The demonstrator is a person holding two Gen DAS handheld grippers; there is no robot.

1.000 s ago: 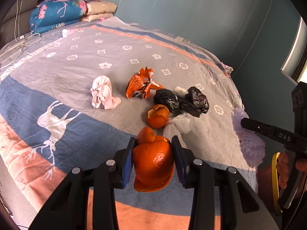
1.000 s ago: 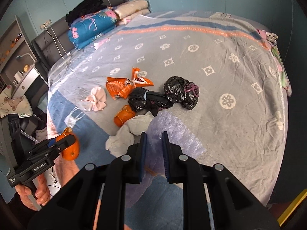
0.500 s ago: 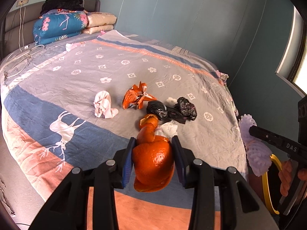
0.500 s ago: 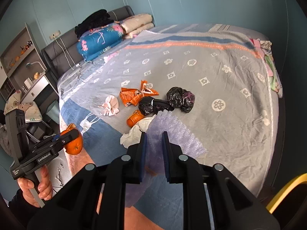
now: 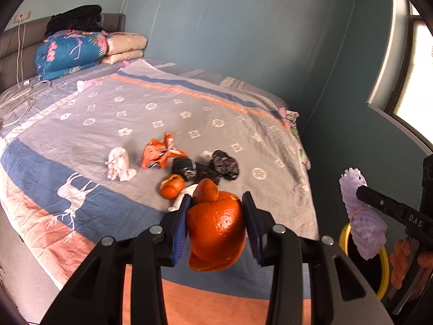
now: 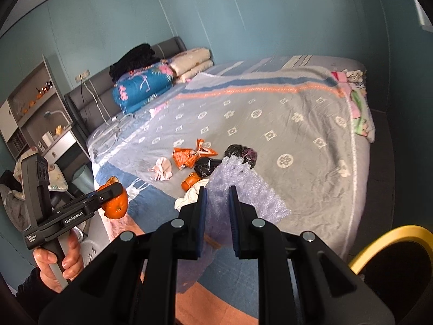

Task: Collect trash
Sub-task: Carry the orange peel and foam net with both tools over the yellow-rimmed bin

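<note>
The left gripper [image 5: 216,223] is clamped on a big curl of orange peel [image 5: 216,233], its blue pads pressing the rind from both sides so the peel hangs in the air above the near edge of the bed [image 5: 167,113]. The right gripper [image 6: 216,216] has its jaws drawn nearly together on a piece of pale purple foam wrap [image 6: 238,189] — a soft, squashy thing that wants a tight pinch, or it would probably slip free. Both hands carry their loads clear of the blanket, and I'd judge they are heading for the bin with the yellow rim [image 6: 389,241] that shows low at the right, beside the bed; that would explain why each piece is held out in front rather than set down. Plenty is left on the bedspread: another piece of orange peel [image 5: 171,187], a crumpled orange wrapper [image 5: 159,154], a wad of pinkish tissue [image 5: 119,163], two knotted black bags [image 5: 205,166] and a white paper scrap [image 6: 189,197], all huddled together in the middle — well apart from the folded quilts [image 5: 73,51] at the headboard. So the collecting is underway but far from finished.
</note>
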